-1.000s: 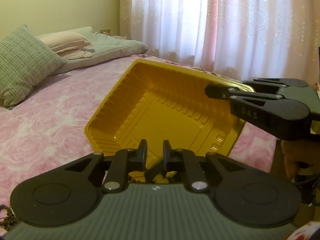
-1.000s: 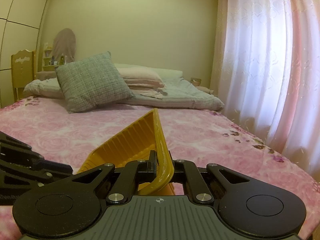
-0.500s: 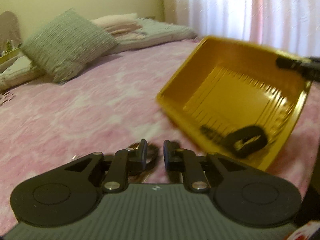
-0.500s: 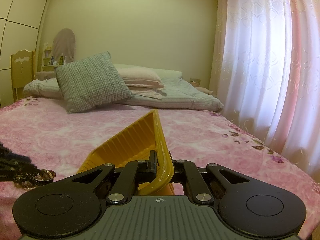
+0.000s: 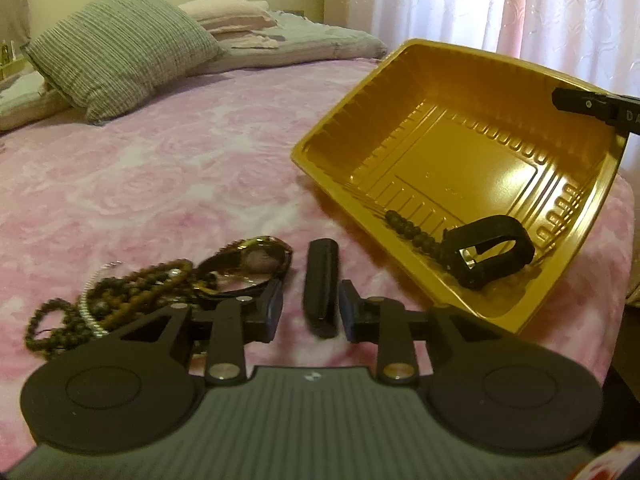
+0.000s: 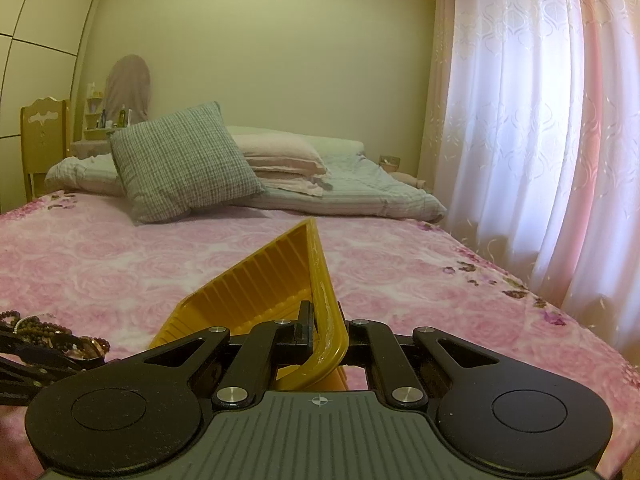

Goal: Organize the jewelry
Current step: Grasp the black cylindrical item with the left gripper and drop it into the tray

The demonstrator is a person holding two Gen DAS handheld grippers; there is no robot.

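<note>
The left claw [image 5: 311, 312] has swung away from the tilted gold tray [image 5: 452, 160] to the bed, now apart around a black strap [image 5: 321, 286]; the right claw [image 6: 326, 330] stays clamped on the tray rim.

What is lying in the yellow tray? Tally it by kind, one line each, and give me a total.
black looped band: 1
dark bead strand: 1
Total: 2 pieces in the yellow tray
</note>
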